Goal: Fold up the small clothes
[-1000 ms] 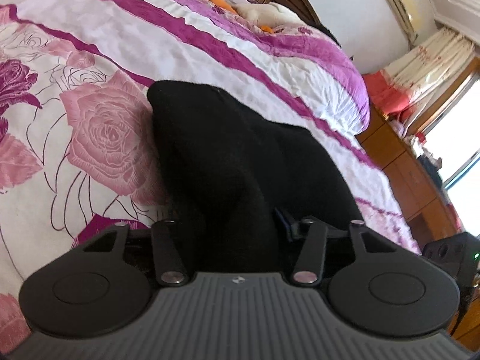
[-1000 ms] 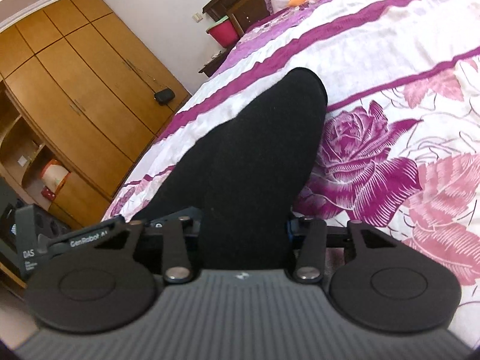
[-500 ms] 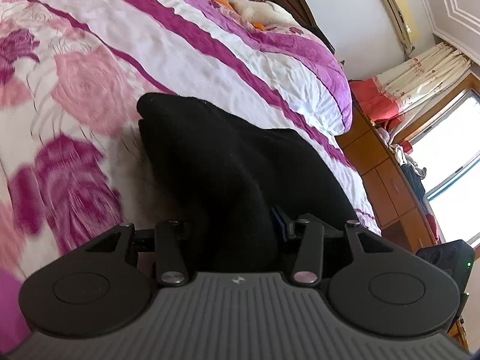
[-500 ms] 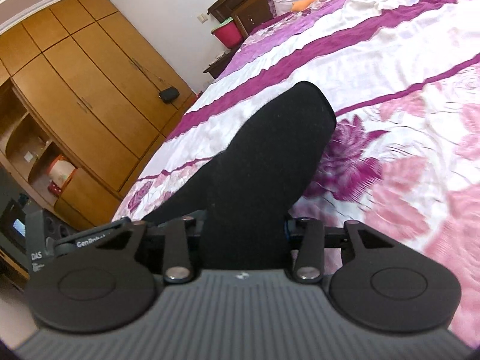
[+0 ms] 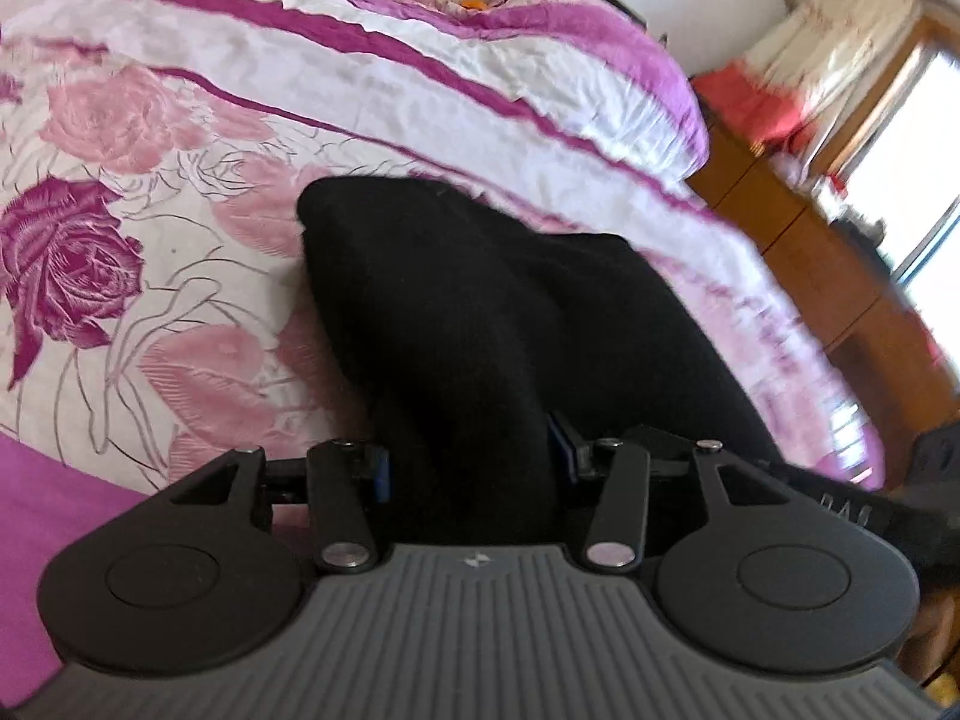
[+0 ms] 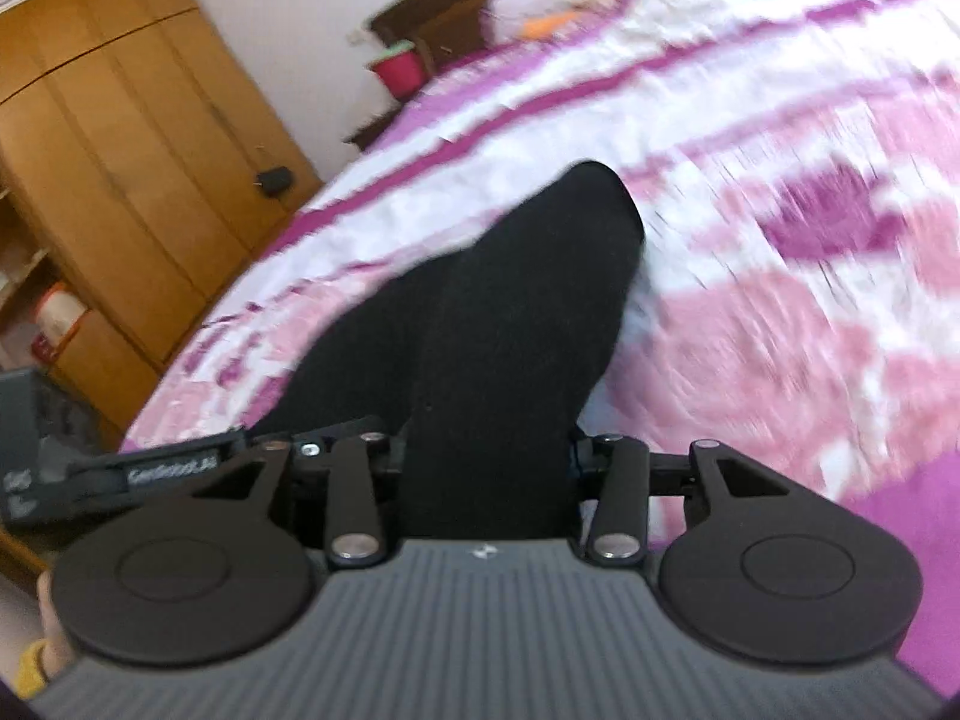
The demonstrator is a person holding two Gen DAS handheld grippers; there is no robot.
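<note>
Both grippers have swung sideways across the bedspread, carrying the black garment. Left gripper and right gripper each clamp it, apparently mid-fold; next, lower and align edges.

Bare bed lies open left of the sock; the other claw crowds its right.

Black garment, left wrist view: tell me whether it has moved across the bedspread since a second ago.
Yes. The black garment shifted right: the dark magenta rose now lies clear to its left.
</note>
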